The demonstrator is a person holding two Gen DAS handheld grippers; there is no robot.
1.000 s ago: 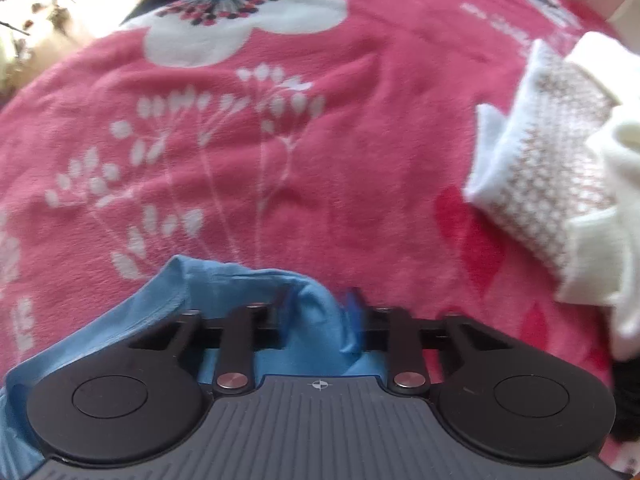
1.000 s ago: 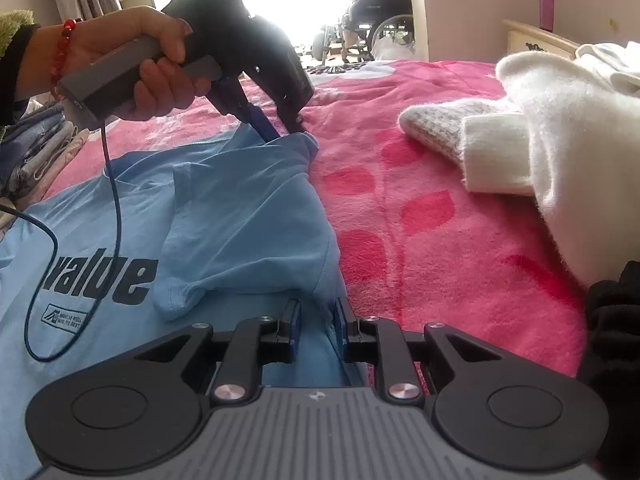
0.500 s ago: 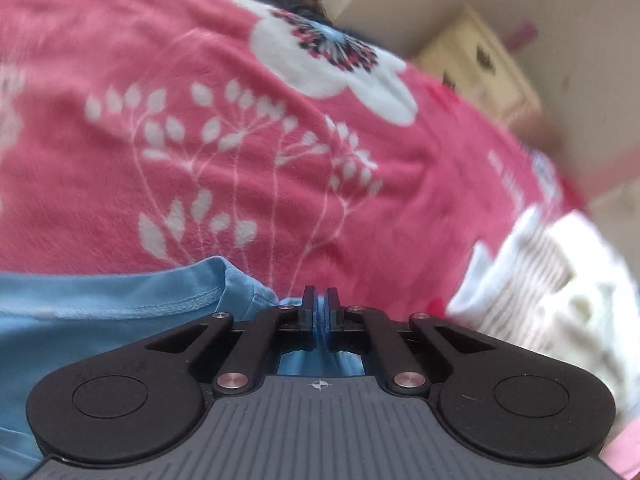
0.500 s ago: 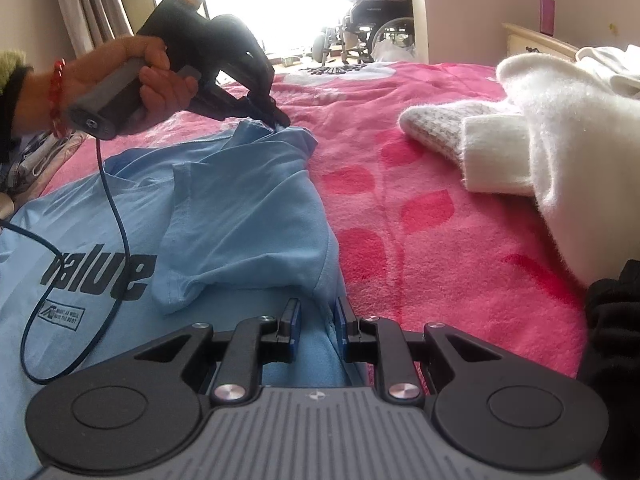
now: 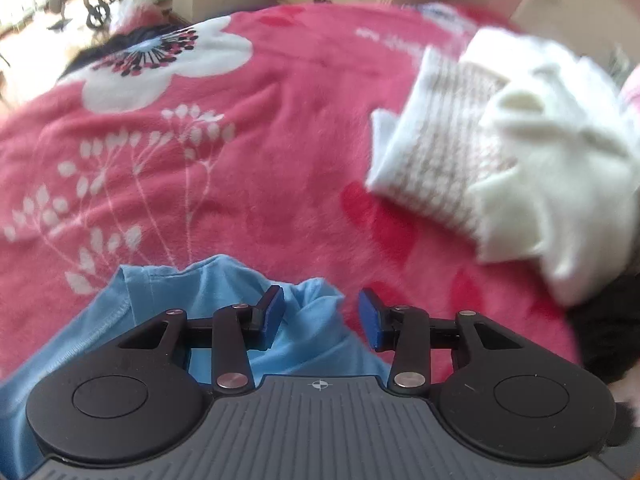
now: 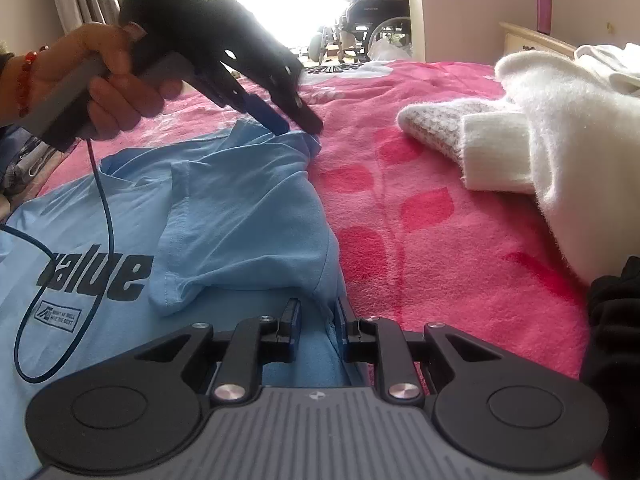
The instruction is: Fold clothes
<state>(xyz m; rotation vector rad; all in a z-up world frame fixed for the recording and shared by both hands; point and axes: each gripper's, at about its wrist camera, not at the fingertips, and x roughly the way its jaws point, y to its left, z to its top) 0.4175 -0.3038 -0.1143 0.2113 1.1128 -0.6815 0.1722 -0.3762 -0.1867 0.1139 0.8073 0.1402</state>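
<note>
Left gripper (image 5: 320, 316): black linkage arms, silver screws, blue finger pads (image 5: 370, 316), two round black discs, ribbed grey body with a small crosshair mark. Right gripper (image 6: 316, 322): same build, same blue pads. Bare hand (image 6: 100, 80) with a red bead bracelet (image 6: 24, 80) at the wrist; thin dark cable (image 6: 102, 200) hangs from the grey handle.

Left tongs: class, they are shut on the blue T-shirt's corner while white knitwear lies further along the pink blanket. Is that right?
Not quite. The left wrist view shows the left tongs open, with the blue T-shirt bunched between the blue pads, unclamped. The white knitwear does lie on the pink blanket.
</note>
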